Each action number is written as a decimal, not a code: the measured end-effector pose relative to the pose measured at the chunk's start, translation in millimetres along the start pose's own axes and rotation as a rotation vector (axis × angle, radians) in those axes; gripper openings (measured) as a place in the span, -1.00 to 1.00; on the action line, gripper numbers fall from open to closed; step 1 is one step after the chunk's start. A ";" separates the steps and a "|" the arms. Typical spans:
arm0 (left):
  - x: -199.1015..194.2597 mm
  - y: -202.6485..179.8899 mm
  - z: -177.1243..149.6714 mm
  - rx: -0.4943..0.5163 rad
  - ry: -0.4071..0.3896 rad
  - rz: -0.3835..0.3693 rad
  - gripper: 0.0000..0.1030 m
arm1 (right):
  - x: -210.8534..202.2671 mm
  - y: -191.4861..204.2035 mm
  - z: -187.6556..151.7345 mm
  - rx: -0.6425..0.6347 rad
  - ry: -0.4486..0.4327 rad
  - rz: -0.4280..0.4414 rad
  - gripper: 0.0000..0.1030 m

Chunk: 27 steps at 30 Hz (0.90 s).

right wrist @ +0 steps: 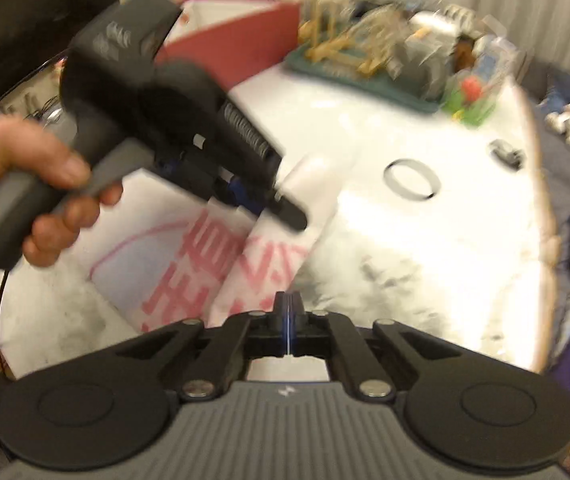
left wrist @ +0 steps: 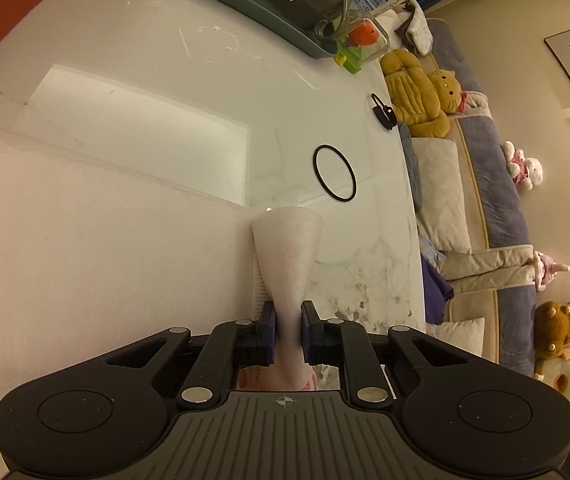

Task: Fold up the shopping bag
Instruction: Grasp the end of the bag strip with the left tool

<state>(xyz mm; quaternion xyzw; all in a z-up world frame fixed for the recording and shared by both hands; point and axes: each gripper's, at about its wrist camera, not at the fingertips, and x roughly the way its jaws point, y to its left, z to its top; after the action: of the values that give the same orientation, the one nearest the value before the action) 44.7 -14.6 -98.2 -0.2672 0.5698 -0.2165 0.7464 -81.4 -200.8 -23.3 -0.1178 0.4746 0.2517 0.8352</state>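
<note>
Luckily, left tongs point(left wrist: 288, 330) pinched the white shopping bag point(left wrist: 289, 256) handle on the surface point(left wrist: 145, 80); right tongs point(right wrist: 288, 312) pressed together, empty. Could slip loose if tugged hard.

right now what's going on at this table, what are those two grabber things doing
A person is folding a white shopping bag with red print on a white marble table, a handheld gripper in each hand. The left gripper is clamped on a bunched white strip of the bag. The right gripper is shut with nothing visibly between its pads. A black elastic ring lies loose on the table beyond the bag. The right view is blurred.
</note>
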 end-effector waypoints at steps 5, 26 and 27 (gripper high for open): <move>0.7 4.6 1.9 -0.015 0.008 -0.017 -0.70 | 30.9 19.9 7.0 -0.106 0.054 -0.009 -0.99; -14.8 -17.0 -10.4 0.110 -0.030 0.062 -0.69 | 32.0 -0.3 17.8 -0.089 0.048 -0.034 -0.99; -22.5 -23.4 -14.0 0.130 -0.048 0.087 -0.69 | 38.7 -5.1 20.5 -0.085 0.053 -0.032 -0.99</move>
<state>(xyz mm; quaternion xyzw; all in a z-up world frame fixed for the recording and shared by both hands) 25.0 -20.5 -69.5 -0.1981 0.5475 -0.2137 0.7844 -47.3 -184.2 -45.8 -0.1674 0.4833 0.2548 0.8206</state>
